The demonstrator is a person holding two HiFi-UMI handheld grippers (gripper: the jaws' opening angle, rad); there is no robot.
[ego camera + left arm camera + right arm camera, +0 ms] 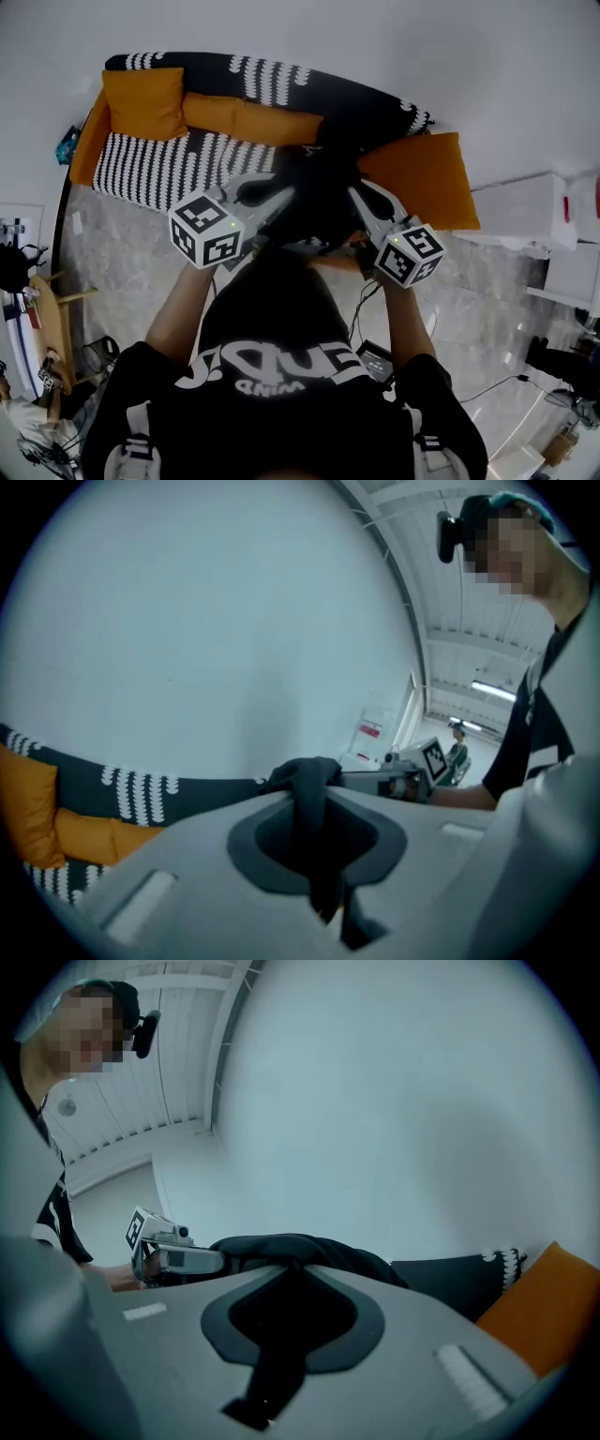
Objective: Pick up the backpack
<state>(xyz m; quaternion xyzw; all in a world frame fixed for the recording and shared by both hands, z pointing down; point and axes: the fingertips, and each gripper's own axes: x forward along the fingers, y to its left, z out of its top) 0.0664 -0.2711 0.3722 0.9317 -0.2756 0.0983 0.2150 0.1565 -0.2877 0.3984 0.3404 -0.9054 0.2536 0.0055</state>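
Thing: backpack (317, 202), black, bunched between the 2 grippers, straight ahead of the person at 12 o'clock.
Left gripper (279, 197): jaws clenched on a fold of the backpack's black fabric; the fold stands up through the jaws in the left gripper view.
Right gripper (364, 202): jaws clenched on the backpack's dark top edge, with fabric filling the gap between them.
Key relation: in the head view the backpack sits at 3 o'clock from the left jaws and at 9 o'clock from the right jaws; both jaw pairs point inward at it.
Nearer hand: neither; both are on it, roughly level with each other.
Long axis: judged to run 12 to 6 o'clock in the head view, with the body hanging below the grips; the lower part is hidden.
Backdrop: sofa (216, 159), black with a white pattern, with orange cushions (145, 103), at 12 o'clock behind the backpack.
Contact with sofa: cannot tell from the head view; both gripper views put the fabric above the sofa back, so probably clear.
Stage: judged lifted and carried on 2 grips.
Risk: uneven pull may tilt the load.
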